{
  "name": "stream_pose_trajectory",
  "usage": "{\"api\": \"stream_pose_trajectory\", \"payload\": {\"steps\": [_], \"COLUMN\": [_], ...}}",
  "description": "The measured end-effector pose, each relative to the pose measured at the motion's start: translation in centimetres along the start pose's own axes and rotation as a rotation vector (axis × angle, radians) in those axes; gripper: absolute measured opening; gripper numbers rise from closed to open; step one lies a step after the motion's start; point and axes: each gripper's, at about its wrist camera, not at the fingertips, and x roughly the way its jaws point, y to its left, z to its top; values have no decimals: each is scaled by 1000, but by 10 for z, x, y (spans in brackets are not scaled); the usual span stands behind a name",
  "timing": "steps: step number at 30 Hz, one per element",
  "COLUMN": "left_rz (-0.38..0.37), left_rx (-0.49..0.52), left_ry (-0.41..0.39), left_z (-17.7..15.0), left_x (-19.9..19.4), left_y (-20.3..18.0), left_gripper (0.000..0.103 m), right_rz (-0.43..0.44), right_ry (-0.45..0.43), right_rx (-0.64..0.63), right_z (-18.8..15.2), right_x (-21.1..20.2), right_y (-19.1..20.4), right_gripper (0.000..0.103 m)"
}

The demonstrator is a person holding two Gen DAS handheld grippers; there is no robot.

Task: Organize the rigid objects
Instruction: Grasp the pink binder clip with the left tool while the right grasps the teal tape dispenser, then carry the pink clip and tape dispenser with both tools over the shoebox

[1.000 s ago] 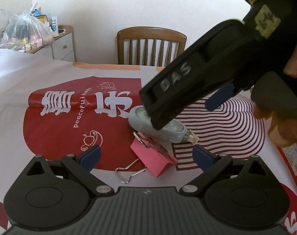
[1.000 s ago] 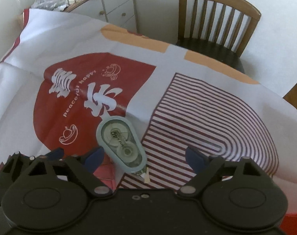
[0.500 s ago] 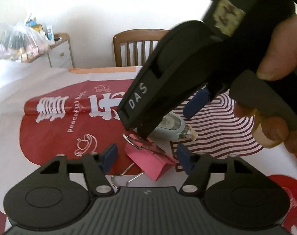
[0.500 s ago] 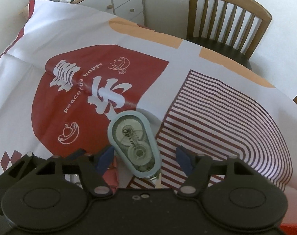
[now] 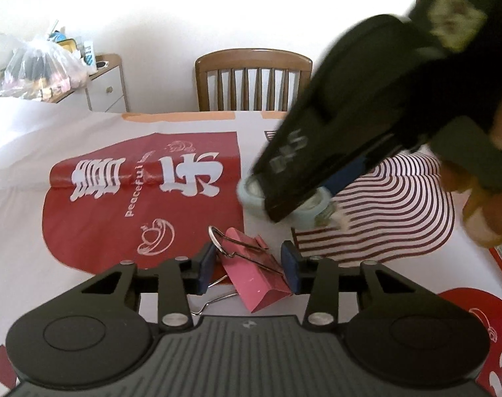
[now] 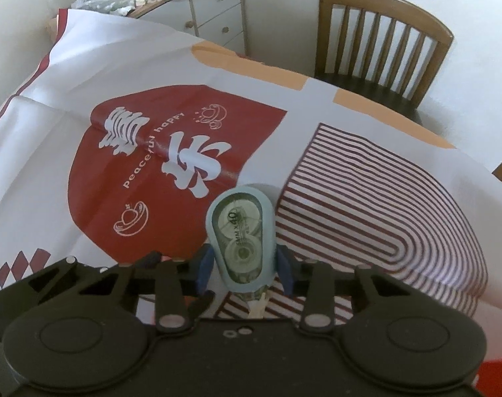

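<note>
A pink binder clip [image 5: 261,281] with wire handles lies on the printed tablecloth [image 5: 118,198], between the blue pads of my left gripper [image 5: 248,264]. Its jaws are closing and both pads touch the clip. Just beyond it lies a pale blue correction tape dispenser [image 6: 241,228], its tip pointing toward the right wrist camera. My right gripper [image 6: 244,264] comes down steeply over it; its jaws are closing too, and the pads press the dispenser's two sides. In the left wrist view the right gripper's black finger [image 5: 317,152] covers most of the dispenser [image 5: 251,195].
A wooden chair [image 6: 380,33] stands at the table's far edge. A white drawer cabinet [image 6: 218,10] with a full plastic bag [image 5: 39,66] on top is at the back left. The person's fingers [image 5: 482,221] hold the right gripper's handle.
Both grippers' jaws have narrowed from wide open. The left pads now meet the binder clip and the right pads meet the correction tape, which now sits straight between them.
</note>
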Motion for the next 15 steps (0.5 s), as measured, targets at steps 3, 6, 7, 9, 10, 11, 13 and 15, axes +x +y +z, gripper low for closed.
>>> {"api": "stream_pose_trajectory", "payload": {"steps": [3,6,7,9,10,11,13,15], "left_rz": [-9,-21,-21,-29,-32,-32,-35,-44], "left_rx": [-17,-46,-54,-76,-82,-83,-86,-106], "left_ry": [13,31,39,56,61,67,68,77], "left_z": [-3,-6,-7,-11,-14,-16,-18,-19], "left_x": [-9,-18,-20,-26,-29,-33,-39,-46], "left_y": [4,9,11,15,17,17,19,21], "left_gripper": [39,37,36,36,36,33,30,30], "right_rz": [10,20,26,38,41,45,48,56], "right_ry": [-7,-5,-5,-5,-3,0,1,-8], "right_rx": [21,32,38,51,54,57,76,97], "right_z": [-10,-23,-27,-40,-46,-53,-67,-82], "right_x": [-12,-25,-29,-39,-43,-47,-56,-67], "right_y": [-3,-3,-3,-2,-1,0,2,2], "right_gripper": [40,39,39,39,39,39,39,39]}}
